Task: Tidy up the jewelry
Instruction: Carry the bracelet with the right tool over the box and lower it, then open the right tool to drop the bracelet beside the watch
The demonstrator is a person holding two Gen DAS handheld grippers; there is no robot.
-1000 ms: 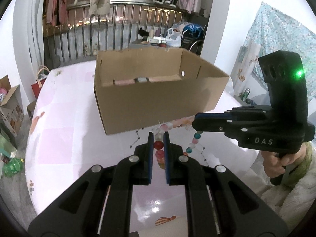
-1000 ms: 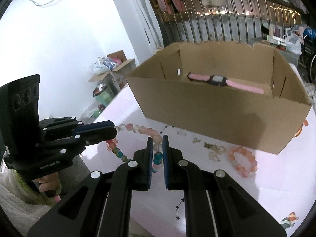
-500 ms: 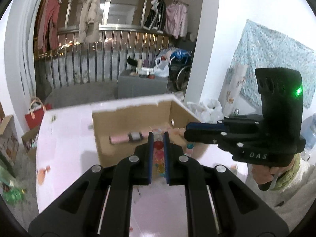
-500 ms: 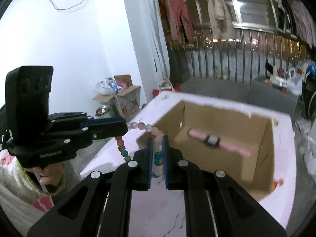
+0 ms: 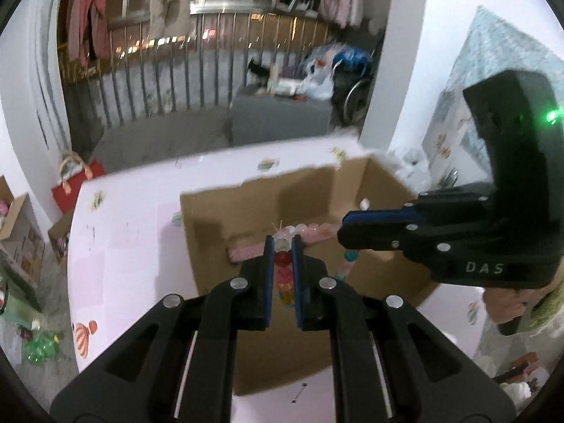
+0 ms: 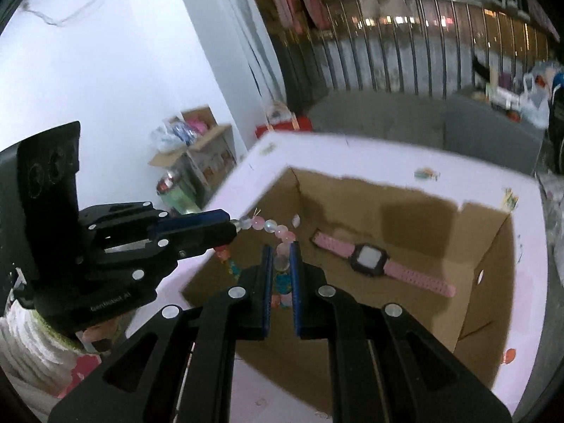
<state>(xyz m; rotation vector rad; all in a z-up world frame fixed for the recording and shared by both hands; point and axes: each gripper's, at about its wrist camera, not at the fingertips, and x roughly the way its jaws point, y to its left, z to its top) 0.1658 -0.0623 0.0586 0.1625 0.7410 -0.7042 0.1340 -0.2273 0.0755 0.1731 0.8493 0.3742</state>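
Two grippers hold one bead necklace above an open cardboard box.
The left gripper [image 5: 282, 246] and right gripper [image 6: 281, 252] each pinch the bead necklace [image 6: 273, 227] over the cardboard box [image 6: 493, 268]; one pink watch [image 6: 373, 259] lies inside, on the pink table [image 5: 123, 232].

Pink table [image 5: 123, 246] — cardboard box [image 5: 218, 246] on top

Glossy glass-like beads [image 6: 278, 234], matt cardboard box [image 6: 405, 218], pink rubbery watch strap [image 6: 416, 276].
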